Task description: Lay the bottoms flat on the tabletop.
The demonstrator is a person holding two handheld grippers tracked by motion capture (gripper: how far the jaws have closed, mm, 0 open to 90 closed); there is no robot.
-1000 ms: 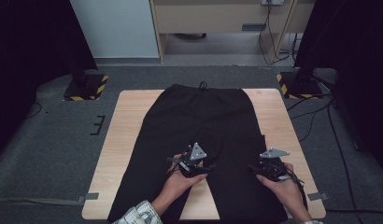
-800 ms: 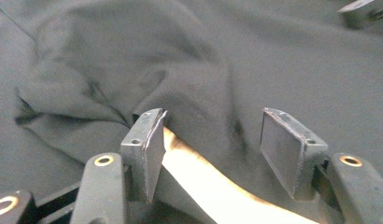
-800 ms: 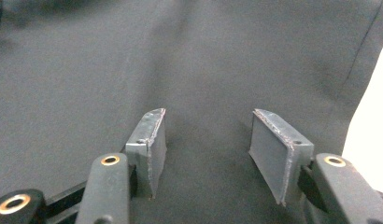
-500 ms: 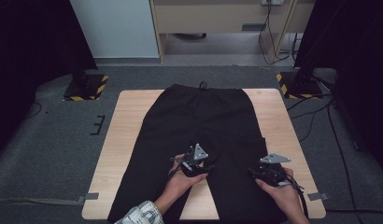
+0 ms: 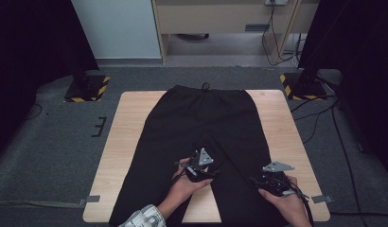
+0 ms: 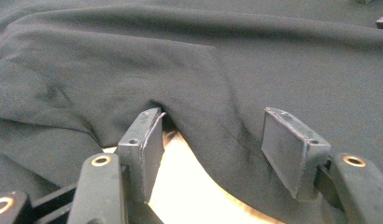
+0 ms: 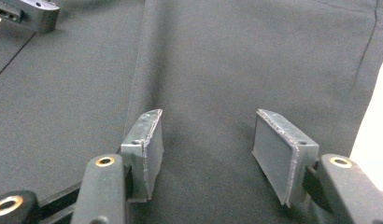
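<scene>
Black trousers (image 6: 236, 60) lie beneath both grippers' open jaws, their hem edge between the left's.

The black fabric trousers (image 5: 206, 137) cover the middle of the light wooden table (image 5: 128, 142), leaving bare strips of wood open along both side edges. Another bare wedge (image 6: 189, 186) lies between the two legs at the near edge. Black stands with yellow-striped bases (image 5: 85, 87) flank the far corners.
</scene>
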